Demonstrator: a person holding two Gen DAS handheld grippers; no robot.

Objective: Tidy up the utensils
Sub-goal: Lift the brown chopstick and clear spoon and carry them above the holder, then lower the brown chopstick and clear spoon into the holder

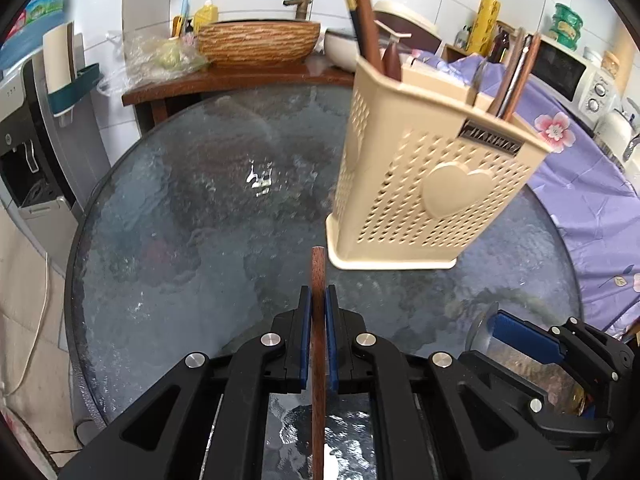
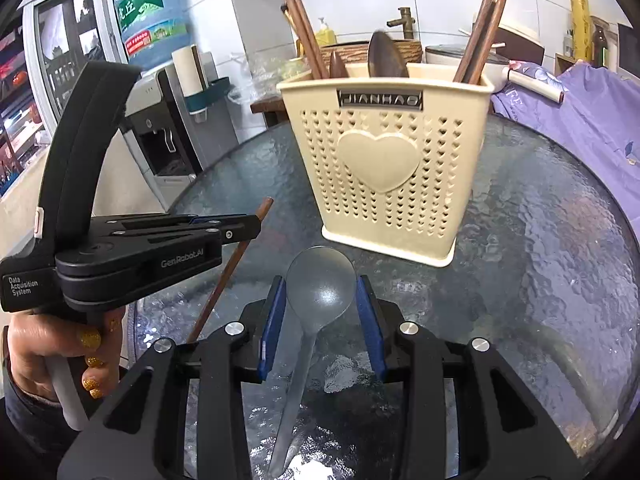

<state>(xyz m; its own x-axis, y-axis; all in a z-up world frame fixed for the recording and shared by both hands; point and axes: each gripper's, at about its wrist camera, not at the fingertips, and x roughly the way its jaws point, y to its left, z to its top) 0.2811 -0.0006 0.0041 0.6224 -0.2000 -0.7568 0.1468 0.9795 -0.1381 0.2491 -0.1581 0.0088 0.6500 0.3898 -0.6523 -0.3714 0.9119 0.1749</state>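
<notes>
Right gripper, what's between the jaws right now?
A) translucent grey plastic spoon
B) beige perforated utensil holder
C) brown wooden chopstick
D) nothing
A: in the right wrist view the translucent grey plastic spoon sits bowl-forward between the blue pads of the right gripper; the brown wooden chopstick is in the left gripper.

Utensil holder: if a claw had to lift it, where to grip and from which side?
Judging by shape, grip the utensil holder at its top rim, from above at the front wall, near the label. The rim is thin and straight; the body looks too wide for the jaws, and chopsticks crowd the corners.
</notes>
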